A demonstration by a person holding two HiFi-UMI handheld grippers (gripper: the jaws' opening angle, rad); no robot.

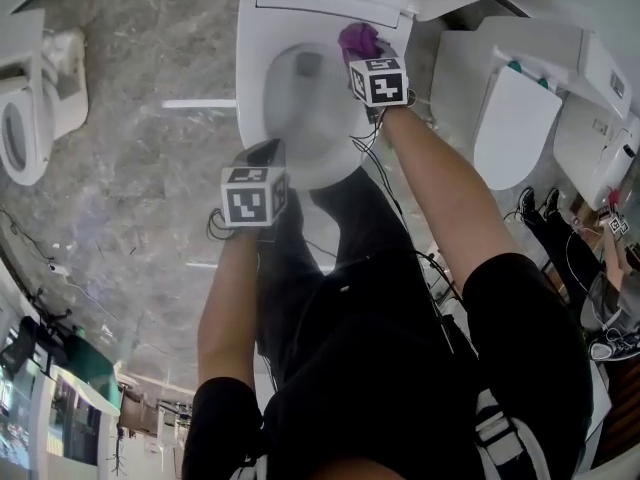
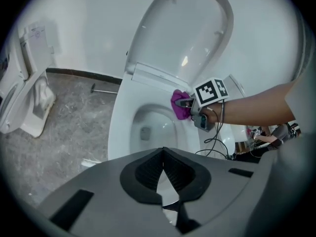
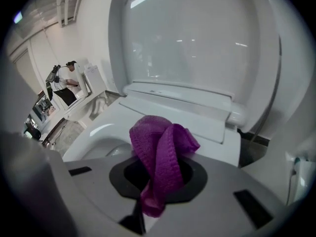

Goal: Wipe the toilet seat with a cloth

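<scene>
A white toilet with its lid raised stands ahead; its seat [image 1: 252, 78] rings the bowl. My right gripper [image 1: 372, 60] is shut on a purple cloth [image 1: 357, 40], pressed at the seat's back right, near the hinge. That purple cloth [image 3: 163, 154] bunches up from between the jaws in the right gripper view, and the seat [image 3: 163, 115] lies just beyond it. My left gripper [image 1: 262, 158] hovers over the seat's front rim, shut with nothing in it. From the left gripper view I see the seat [image 2: 117, 127], the cloth [image 2: 180, 104] and the right gripper [image 2: 189, 104].
A second toilet [image 1: 512, 118] with its lid down stands to the right, another one [image 1: 30, 118] to the left. The floor [image 1: 130, 188] is grey marble. A person [image 3: 64, 85] stands far off at the left. Cables [image 1: 400, 208] hang from the grippers.
</scene>
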